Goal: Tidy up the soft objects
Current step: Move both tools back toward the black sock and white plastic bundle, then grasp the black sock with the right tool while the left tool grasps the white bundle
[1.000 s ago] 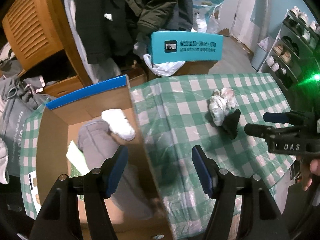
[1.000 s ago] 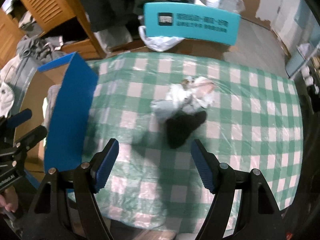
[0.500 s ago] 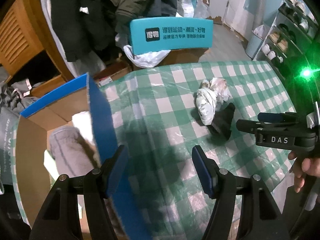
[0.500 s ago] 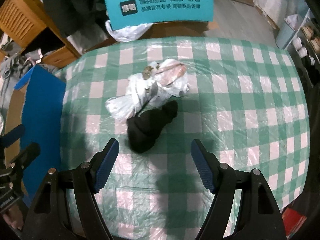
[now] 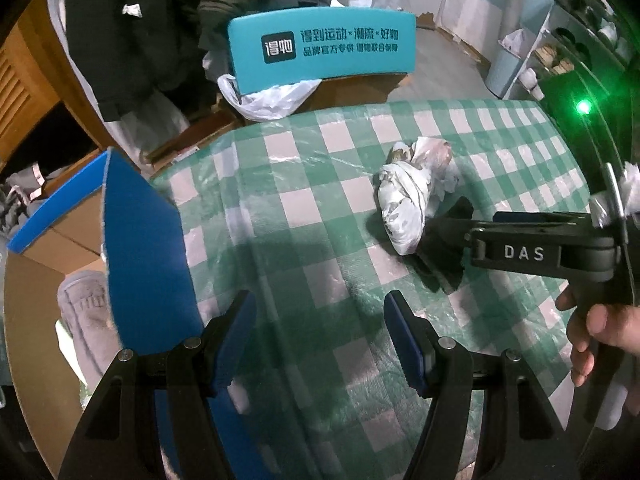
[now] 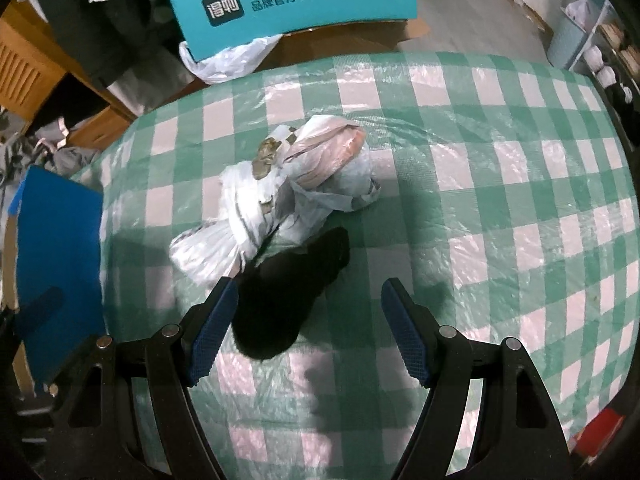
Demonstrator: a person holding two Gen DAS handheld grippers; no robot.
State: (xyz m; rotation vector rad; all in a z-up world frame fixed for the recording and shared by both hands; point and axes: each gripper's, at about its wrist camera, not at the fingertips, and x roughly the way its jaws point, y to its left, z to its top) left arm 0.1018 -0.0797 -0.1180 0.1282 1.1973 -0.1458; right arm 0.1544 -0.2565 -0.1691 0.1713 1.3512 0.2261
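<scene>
A black soft bundle lies on the green checked tablecloth, touching a knotted white plastic bag with soft things inside. My right gripper hovers open just above the black bundle, which lies mostly between the fingers nearer the left one; the pads do not press it. From the left wrist view the same bag and black bundle lie to the right, partly behind the right gripper's body. My left gripper is open over bare cloth, beside the cardboard box.
The box has blue flaps and holds a grey folded garment. Behind the table stand a teal sign, a white plastic bag and hanging dark coats. Shelves with shoes line the right wall. A hand grips the right tool.
Both grippers have sunk toward the table. The left one shifted right, off the box and over the cloth. The right one closed in on the black bundle, which now sits between its fingers.
</scene>
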